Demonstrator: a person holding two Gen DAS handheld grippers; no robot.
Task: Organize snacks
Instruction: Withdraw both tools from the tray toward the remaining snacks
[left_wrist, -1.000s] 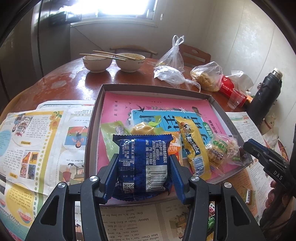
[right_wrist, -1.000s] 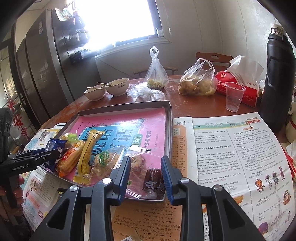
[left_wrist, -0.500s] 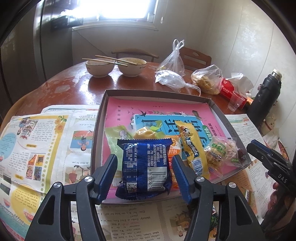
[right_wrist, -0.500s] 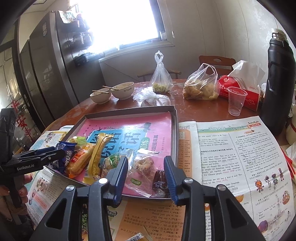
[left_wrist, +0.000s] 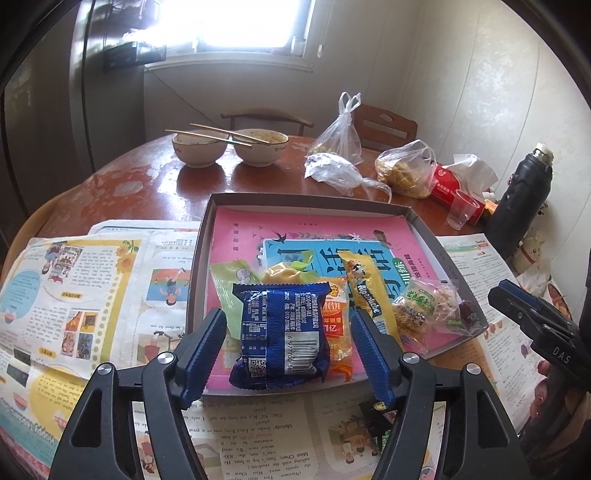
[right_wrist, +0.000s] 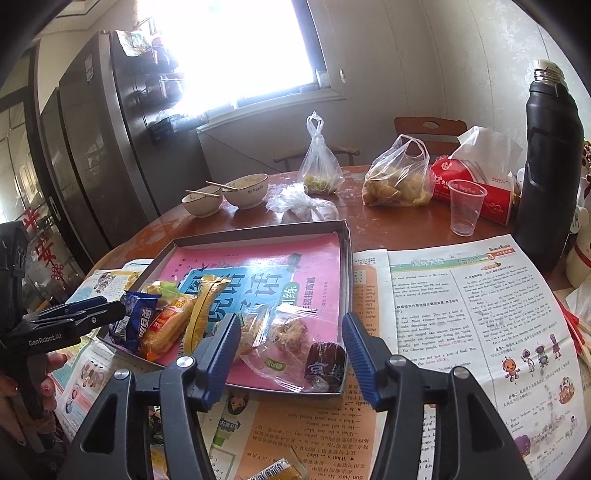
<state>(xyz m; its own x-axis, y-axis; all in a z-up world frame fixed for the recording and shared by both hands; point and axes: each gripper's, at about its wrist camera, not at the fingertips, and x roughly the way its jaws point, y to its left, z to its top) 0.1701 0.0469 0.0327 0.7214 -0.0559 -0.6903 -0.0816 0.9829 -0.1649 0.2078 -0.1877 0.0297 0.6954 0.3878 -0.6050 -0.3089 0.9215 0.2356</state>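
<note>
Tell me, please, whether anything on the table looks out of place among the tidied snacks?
Yes: a small black snack packet lies on the newspaper just outside the tray's near edge, while the other snacks sit in a row inside it.

Blue foil snack pack (left_wrist: 282, 334), yellow stick pack (left_wrist: 367, 291) beside it, on pink-blue book cover (left_wrist: 314, 236); grey tray (left_wrist: 199, 266).

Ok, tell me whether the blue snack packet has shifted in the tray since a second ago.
No. The blue snack packet lies at the same tray front corner; the left gripper opened off it.
</note>
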